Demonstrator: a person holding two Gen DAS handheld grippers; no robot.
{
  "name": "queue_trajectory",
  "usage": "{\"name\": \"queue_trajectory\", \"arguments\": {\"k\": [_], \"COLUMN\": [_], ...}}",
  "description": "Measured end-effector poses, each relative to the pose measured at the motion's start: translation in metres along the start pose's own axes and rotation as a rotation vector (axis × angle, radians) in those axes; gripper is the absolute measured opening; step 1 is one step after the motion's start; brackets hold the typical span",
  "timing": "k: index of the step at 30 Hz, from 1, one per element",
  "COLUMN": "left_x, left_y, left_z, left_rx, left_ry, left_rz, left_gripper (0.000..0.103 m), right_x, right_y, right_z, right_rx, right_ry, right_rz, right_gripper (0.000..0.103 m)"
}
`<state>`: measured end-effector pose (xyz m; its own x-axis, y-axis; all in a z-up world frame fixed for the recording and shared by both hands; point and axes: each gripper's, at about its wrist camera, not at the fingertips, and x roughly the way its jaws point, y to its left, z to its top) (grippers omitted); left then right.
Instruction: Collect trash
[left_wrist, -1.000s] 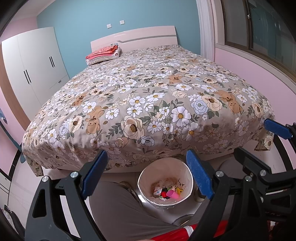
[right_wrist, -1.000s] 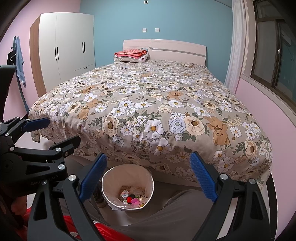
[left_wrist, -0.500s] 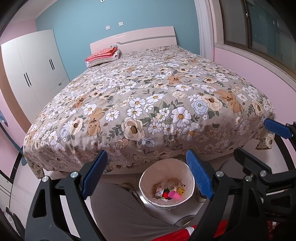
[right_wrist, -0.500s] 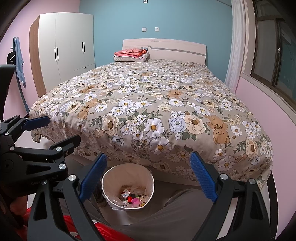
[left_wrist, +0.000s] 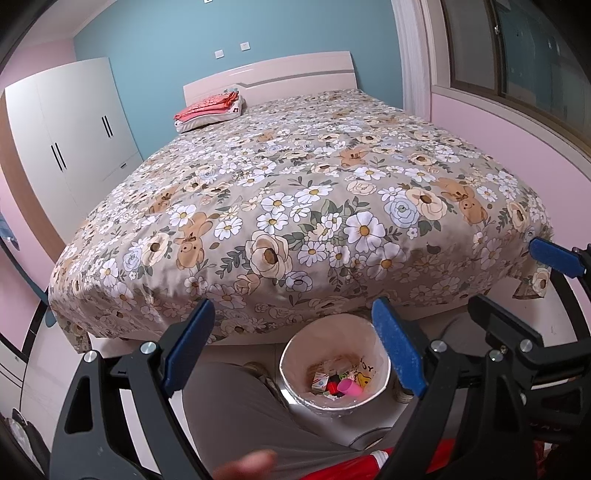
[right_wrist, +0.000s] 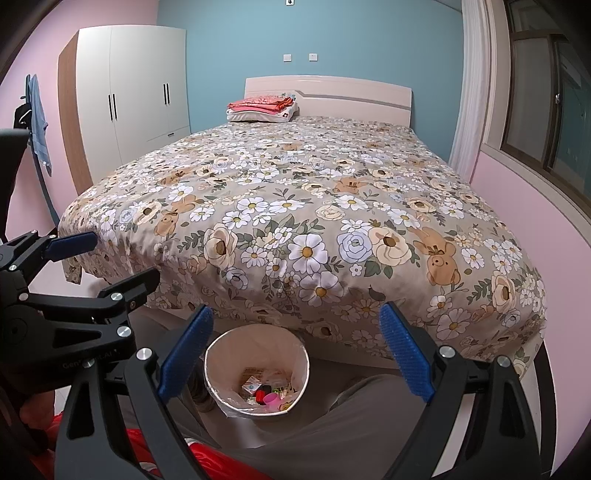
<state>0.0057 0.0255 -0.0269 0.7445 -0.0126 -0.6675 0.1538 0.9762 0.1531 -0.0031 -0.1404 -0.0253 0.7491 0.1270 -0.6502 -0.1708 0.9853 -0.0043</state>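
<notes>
Where both wrist views look fwd along the jaws, a bed w/ floral cover fills the mid-field, its foot edge overhanging just behind the waste bin; folded red-pink cloth on a pillow lies at the head end by the headboard, a white wardrobe stands at left against the pink wall, a window at right, and a blue towel hangs at far left in the right-wrist view. The person's grey-trousered legs occupy the foreground on either side of the bin, partly hiding its near rim; a red garment shows at the bottom edge. The bin, lined w/ a thin plastic bag, stands on the floor betw. the knees and the bed; inside lie the trash items, incl. a pink cup, a small white carton and red pieces, others too small to tell. Left gripper: jaws spread wide, blue pads well apart, nothing betw. them; bin appears below and betw. the pads, nearer the right-hand one, no contact. Right gripper: jaws likewise spread wide and holding nothing; bin sits below the gap, toward the left-hand pad, apart from it. Each gripper shows at the other view's edge, side by side above the lap.
</notes>
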Motion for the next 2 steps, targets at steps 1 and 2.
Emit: {"name": "queue_trajectory", "arguments": {"k": [1, 2], "left_x": [-0.0002, -0.0003], "left_y": [0.0017, 0.002], "left_z": [-0.0008, -0.0011], "left_rx": [0.0, 0.001], "left_ry": [0.0, 0.001], "left_rz": [0.001, 0.001], "left_gripper": [0.085, 0.085], "right_x": [0.0001, -0.0014], "right_y": [0.0003, 0.0036], "right_z": [0.0002, -0.0026], "right_rx": [0.0, 0.001], "right_ry": [0.0, 0.001], "right_rz": [0.0, 0.001], "right_gripper": [0.093, 0.093]}}
